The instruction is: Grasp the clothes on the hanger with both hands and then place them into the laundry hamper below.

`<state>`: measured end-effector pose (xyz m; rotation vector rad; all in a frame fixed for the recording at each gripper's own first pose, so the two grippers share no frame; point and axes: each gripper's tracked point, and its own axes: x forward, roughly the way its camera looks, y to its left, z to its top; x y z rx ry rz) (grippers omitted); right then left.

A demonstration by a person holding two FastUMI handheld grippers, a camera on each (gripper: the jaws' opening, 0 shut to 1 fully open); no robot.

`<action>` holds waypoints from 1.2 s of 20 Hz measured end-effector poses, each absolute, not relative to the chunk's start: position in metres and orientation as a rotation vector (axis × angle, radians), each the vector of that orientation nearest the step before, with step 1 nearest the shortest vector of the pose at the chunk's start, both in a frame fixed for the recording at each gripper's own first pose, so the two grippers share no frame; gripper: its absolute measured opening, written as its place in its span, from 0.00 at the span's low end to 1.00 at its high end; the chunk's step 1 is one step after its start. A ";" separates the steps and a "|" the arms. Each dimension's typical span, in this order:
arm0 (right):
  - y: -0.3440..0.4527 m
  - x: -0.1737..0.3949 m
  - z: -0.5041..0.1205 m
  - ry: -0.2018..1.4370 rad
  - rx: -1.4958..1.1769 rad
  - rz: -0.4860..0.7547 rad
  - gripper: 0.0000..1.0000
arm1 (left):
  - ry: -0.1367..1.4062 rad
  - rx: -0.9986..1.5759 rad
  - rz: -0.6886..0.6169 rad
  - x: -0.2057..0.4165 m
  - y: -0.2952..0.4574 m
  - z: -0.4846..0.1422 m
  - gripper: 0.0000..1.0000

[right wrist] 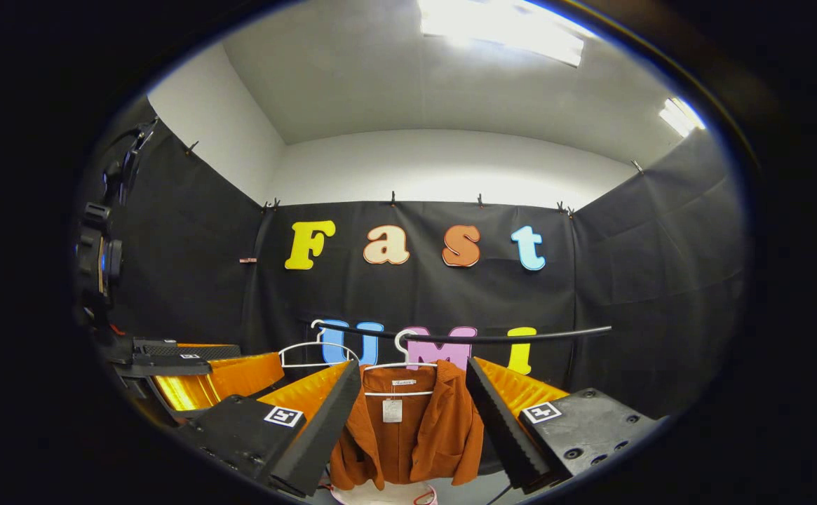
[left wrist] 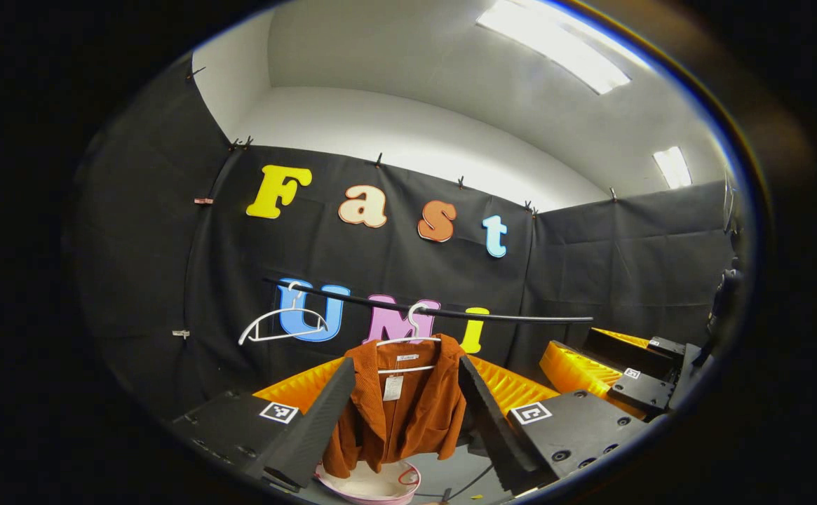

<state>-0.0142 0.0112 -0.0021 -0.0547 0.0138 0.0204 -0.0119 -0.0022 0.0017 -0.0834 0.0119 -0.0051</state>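
Left gripper view and right gripper view: both grippers open, jacket on hanger

Left gripper view places the left gripper [left wrist: 402,414] low in the picture with its two fingers [left wrist: 317,417] spread wide apart and holding nothing. Between the fingers, farther off, hangs the rust-orange corduroy jacket [left wrist: 408,414]. The jacket sits on a white hanger [left wrist: 412,342] hooked over a dark rail [left wrist: 506,315] that runs across the booth. A paper tag [left wrist: 393,387] hangs inside the collar. A second white hanger [left wrist: 283,324], bare, hangs on the same rail to the left of the jacket, apart from it. Directly below the jacket's hem stands the laundry hamper [left wrist: 373,485], pale with a pink rim; the hem's lower left corner overlaps the rim in the picture, and contact cannot be determined. The right gripper [left wrist: 615,372] appears at the right edge, farther off; its opening cannot be read from this angle.

Right gripper view places the right gripper [right wrist: 412,421] with its fingers [right wrist: 496,421] likewise set wide apart, empty. The jacket [right wrist: 415,435] hangs between them in the distance, on its hanger [right wrist: 401,354] under the rail [right wrist: 520,338]. The bare hanger [right wrist: 313,351] hangs just left of it. The hamper rim [right wrist: 387,494] shows below the hem. The left gripper [right wrist: 184,368] lies at the left edge.
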 end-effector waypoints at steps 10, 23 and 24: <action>0.021 -0.021 -0.006 0.033 -0.066 -0.031 0.97 | 0.024 -0.088 -0.061 -0.018 0.010 -0.003 0.94; 0.036 -0.023 -0.031 0.068 -0.092 -0.100 0.97 | 0.063 -0.089 -0.131 -0.011 0.032 -0.026 0.94; 0.034 -0.020 -0.033 0.069 -0.093 -0.105 0.97 | 0.065 -0.090 -0.133 -0.006 0.031 -0.027 0.94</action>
